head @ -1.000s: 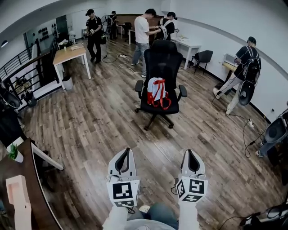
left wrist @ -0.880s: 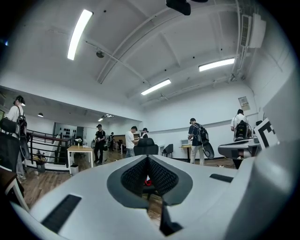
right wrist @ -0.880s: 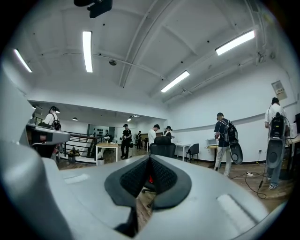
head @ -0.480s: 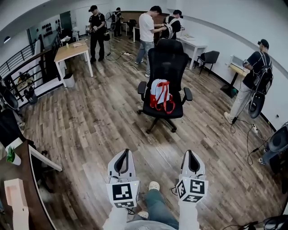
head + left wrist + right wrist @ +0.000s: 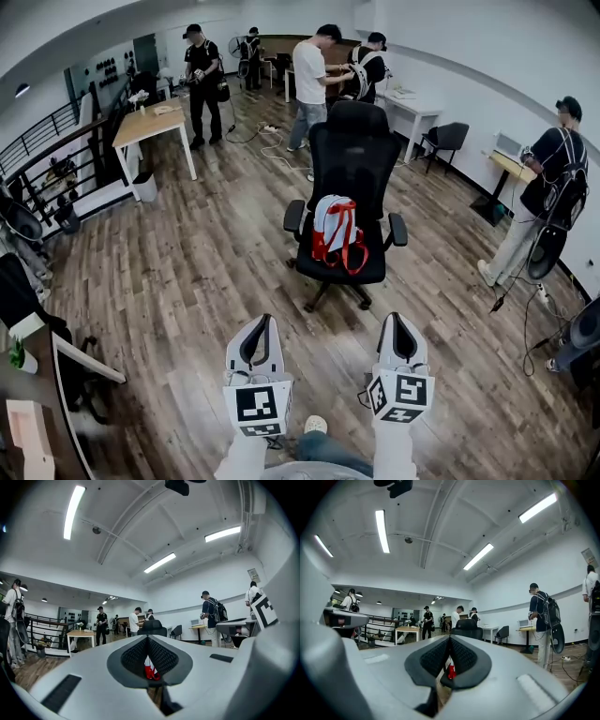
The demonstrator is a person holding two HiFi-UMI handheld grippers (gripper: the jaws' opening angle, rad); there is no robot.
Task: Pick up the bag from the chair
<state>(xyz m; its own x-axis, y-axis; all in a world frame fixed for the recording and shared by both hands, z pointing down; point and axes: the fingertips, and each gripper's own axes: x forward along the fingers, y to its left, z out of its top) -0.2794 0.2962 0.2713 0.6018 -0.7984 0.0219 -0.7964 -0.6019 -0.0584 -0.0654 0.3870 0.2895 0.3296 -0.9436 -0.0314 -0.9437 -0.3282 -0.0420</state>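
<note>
A white and blue bag (image 5: 334, 225) with red straps stands upright on the seat of a black office chair (image 5: 354, 150) in the middle of the wooden floor. Both grippers are held low at the front of the head view, well short of the chair. My left gripper (image 5: 260, 324) and my right gripper (image 5: 399, 322) point towards it, jaws closed together and holding nothing. In the left gripper view a sliver of the bag (image 5: 150, 670) shows beyond the closed left gripper (image 5: 148, 639). The right gripper view shows the bag (image 5: 451, 670) past the right gripper (image 5: 450, 638).
Several people stand at the back near a wooden table (image 5: 150, 122) and a white desk (image 5: 412, 101). Another person (image 5: 553, 187) stands at the right, with cables (image 5: 520, 309) on the floor nearby. A railing (image 5: 56, 169) runs along the left; a desk corner (image 5: 56, 347) is at the near left.
The chair and bag have come closer and sit lower in the head view. Both grippers keep the same place in the view, still closed.
</note>
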